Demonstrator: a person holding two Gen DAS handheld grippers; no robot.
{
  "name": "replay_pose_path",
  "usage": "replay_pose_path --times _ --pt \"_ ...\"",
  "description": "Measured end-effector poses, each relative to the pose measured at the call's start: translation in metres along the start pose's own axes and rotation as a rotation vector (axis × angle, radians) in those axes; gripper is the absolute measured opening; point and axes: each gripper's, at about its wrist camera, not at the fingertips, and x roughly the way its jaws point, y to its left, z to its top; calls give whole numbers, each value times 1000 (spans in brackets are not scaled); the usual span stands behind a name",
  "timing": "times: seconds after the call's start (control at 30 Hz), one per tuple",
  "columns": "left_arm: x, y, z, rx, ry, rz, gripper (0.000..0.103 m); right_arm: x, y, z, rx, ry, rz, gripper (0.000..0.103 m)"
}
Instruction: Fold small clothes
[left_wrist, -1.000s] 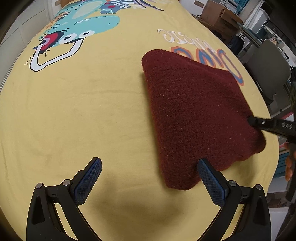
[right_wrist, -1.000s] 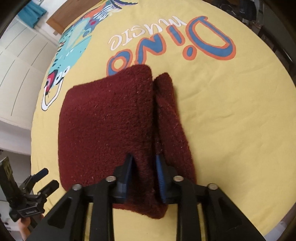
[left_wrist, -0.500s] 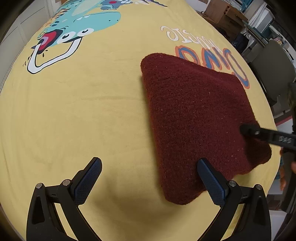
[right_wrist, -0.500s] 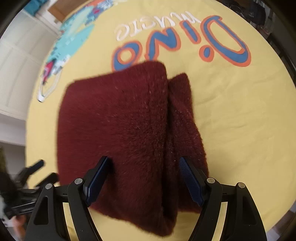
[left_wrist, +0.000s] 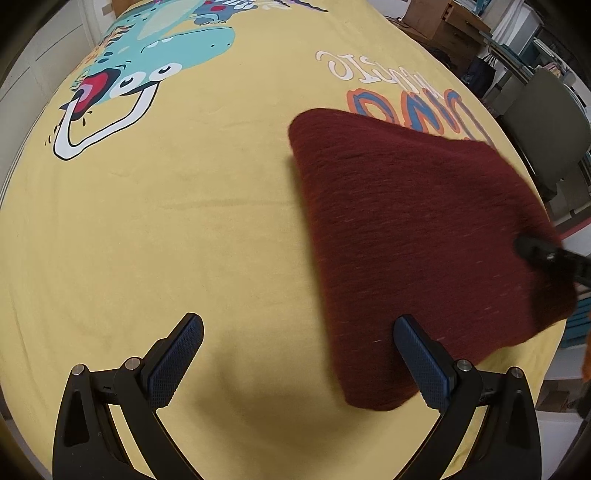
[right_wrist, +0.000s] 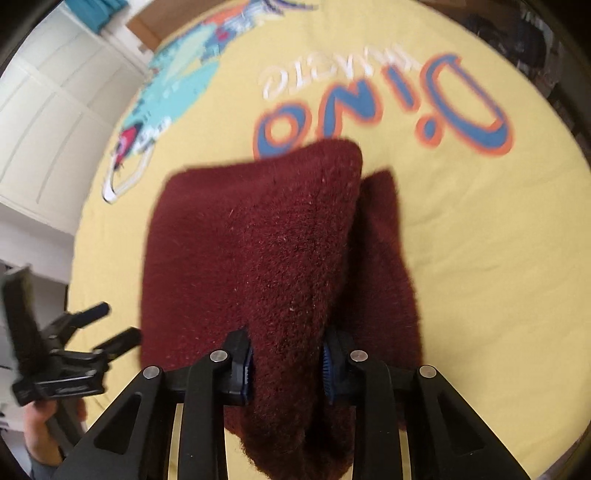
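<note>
Closing right gripper (right_wrist: 286, 363) — reclamped (thicker bunch), maroon garment (right_wrist: 258, 258)

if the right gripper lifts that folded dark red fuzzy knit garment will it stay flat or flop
Likely flop: the dark red fuzzy knit garment already bunches between the right gripper pads. Its thick pile probably grips well. The loose side fold may fall open.

Your view takes in white panelled cabinet doors (right_wrist: 48, 122) along the room's edge, up and to the left of the right-hand camera's fingers. A grey-green chair (left_wrist: 546, 129) stands well to the right of the left-hand camera's fingers, off the yellow printed sheet (left_wrist: 184, 221). Further up on that side you can see a brown cardboard box (left_wrist: 439, 14) and cluttered shelving (left_wrist: 517, 26). Lighting looks even and soft.
</note>
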Motion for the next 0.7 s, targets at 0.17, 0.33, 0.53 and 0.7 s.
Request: replay_pose_path --times 0.17,0.33,0.53,0.7 --pt "6 -6 -4 -1 15 -27 102 14 -13 -18 -34 40 -136 29" --pt "8 -8 -6 13 24 -7 102 27 -28 -27 -4 18 -237 69" --pt "6 -13 1 17 16 12 102 18 -33 -26 -30 16 -254 82" --pt "4 -26 13 37 8 0 102 -7 -18 -15 -69 -43 -255 86"
